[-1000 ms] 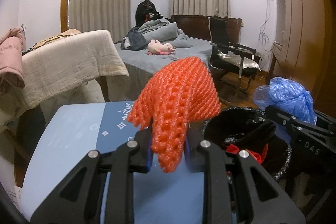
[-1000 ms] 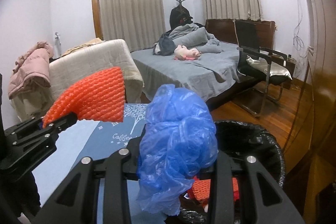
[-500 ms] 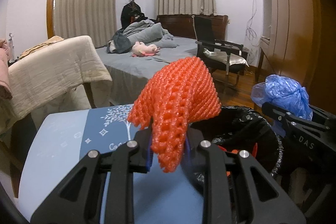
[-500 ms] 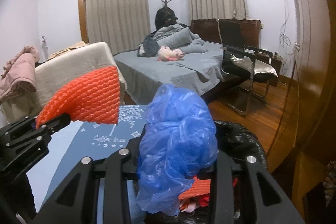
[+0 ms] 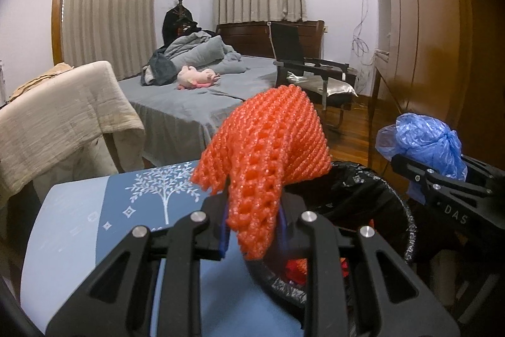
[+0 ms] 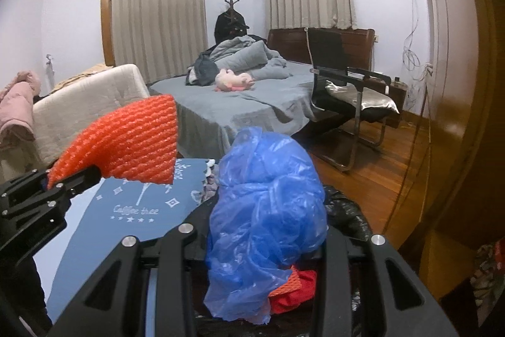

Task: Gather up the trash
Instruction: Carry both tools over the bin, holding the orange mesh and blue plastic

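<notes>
My left gripper (image 5: 252,229) is shut on an orange foam net (image 5: 268,153), held over the near rim of a black-lined trash bin (image 5: 391,204). The net also shows in the right wrist view (image 6: 126,144). My right gripper (image 6: 265,245) is shut on a crumpled blue plastic bag (image 6: 268,210), held above the bin (image 6: 347,210); red and orange trash (image 6: 296,286) lies inside. The bag also shows in the left wrist view (image 5: 426,144), at the bin's right side.
A blue tablecloth with a white tree print (image 5: 104,210) covers the table left of the bin. Behind are a cloth-draped chair (image 5: 63,112), a grey bed (image 5: 205,97), a black chair (image 5: 312,78) and a wooden wardrobe (image 5: 419,37).
Both grippers have moved right and forward toward the bin, still holding the net and the bag. The bin now lies closer under both.
</notes>
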A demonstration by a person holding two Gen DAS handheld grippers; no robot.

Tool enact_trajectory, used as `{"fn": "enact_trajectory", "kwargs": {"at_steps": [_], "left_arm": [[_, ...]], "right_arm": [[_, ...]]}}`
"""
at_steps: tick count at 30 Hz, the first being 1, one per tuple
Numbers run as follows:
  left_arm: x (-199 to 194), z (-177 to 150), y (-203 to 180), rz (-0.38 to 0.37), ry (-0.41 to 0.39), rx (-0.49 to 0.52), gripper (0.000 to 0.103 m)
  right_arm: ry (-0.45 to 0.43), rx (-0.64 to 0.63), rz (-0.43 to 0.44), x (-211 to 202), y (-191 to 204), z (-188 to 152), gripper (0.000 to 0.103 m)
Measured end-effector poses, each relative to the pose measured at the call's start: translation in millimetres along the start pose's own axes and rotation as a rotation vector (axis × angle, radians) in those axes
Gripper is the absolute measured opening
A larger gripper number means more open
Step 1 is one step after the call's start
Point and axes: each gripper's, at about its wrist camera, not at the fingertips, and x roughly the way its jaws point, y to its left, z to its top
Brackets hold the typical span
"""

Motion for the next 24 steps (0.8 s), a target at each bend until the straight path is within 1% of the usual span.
{"fn": "enact_trajectory", "kwargs": {"at_steps": [14, 24], "left_arm": [[37.8, -6.5, -23.3, -0.057, 0.028, 0.034, 0.023], [70.4, -10.3, -28.4, -0.083, 0.063, 0.042, 0.023]], "right_arm": [[0.019, 0.015, -0.052, 16.2, -23.7, -2.0, 0.035], [0.043, 0.033, -0.080, 37.7, -38.8, -6.5, 0.035]]}}
